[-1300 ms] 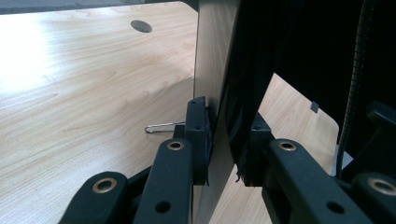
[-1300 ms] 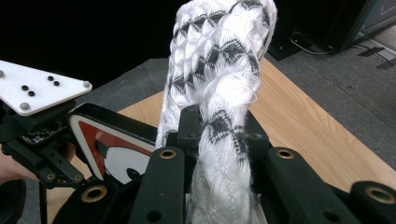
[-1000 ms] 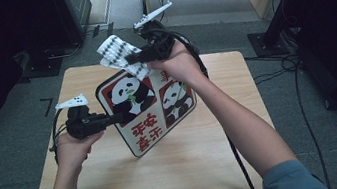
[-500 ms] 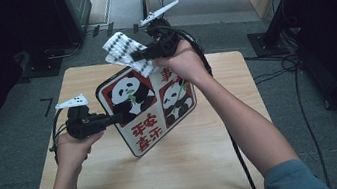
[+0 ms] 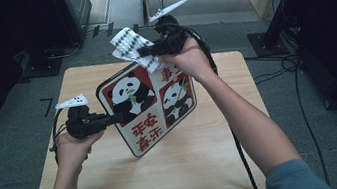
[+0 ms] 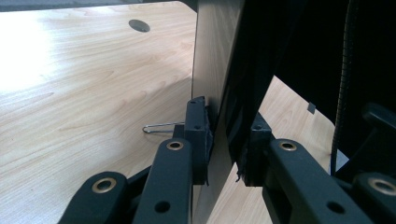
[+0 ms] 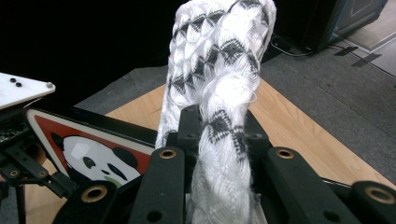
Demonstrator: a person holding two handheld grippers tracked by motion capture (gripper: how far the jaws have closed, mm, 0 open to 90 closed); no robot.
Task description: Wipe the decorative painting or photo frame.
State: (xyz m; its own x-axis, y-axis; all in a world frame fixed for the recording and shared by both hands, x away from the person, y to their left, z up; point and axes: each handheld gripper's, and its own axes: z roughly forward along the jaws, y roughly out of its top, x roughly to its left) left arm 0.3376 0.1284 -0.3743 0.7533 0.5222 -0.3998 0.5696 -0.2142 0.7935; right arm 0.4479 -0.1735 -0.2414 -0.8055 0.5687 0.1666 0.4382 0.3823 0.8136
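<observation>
My left gripper clamps the panda board upright, my right gripper (nearer its top edge) pinches the cloth above.

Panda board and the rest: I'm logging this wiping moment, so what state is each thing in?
Panda board: tilted up on its lower edge, printed side towards the person.
Left gripper: shut on the panda board's edge.
Cloth: bunched, at the board's top edge.
Right gripper: shut on the cloth.
Table: bears the board's lower edge.
Wire clip: lying flat on the table.
</observation>
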